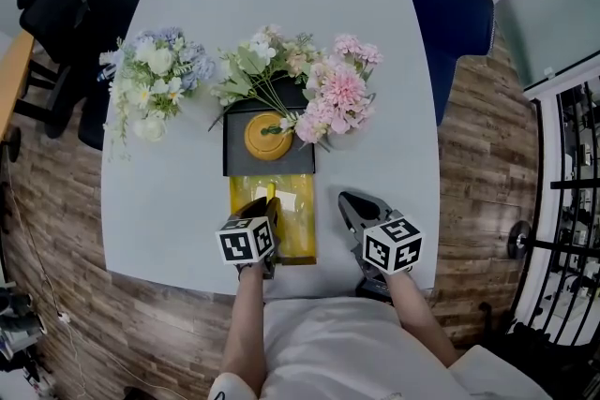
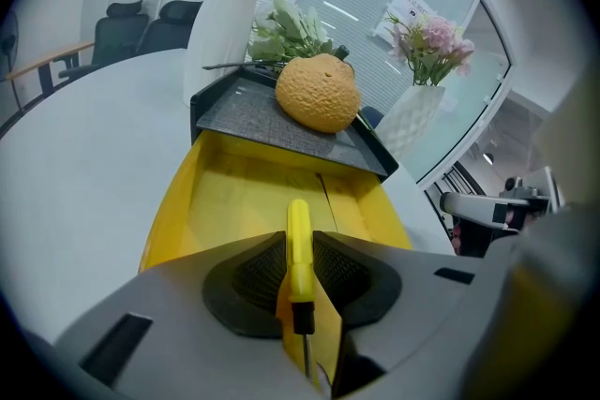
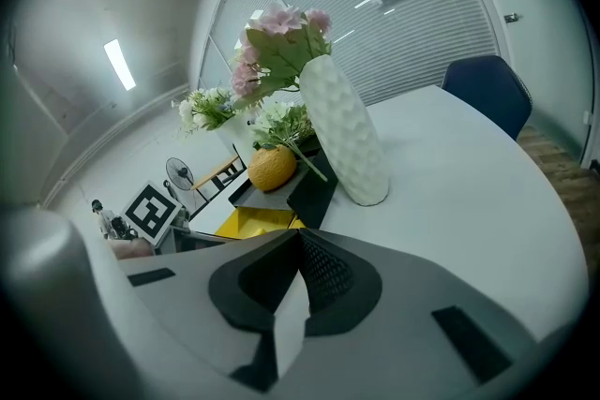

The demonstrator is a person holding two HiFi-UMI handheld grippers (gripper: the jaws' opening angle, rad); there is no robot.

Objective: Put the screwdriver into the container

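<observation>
**Screwdriver [image 2: 298, 248] gripped over the yellow container [image 2: 225, 192]**

Left gripper [image 2: 298, 234] has its ribbed black pads closed tight on the tool's smooth yellow handle. The thin steel shaft points back toward the camera, above the glossy rectangular container's near end. Right gripper [image 3: 300, 237], over the matte white table [image 3: 469, 192], has its jaws shut together and empty.

The head view looks steeply down on the whole white table [image 1: 169, 201] from above its near edge, the left gripper view faces far from low and close over the yellow container [image 2: 234, 192], and the right gripper view looks far-left from the near right, all sharing the orange fruit [image 2: 319, 94].
</observation>
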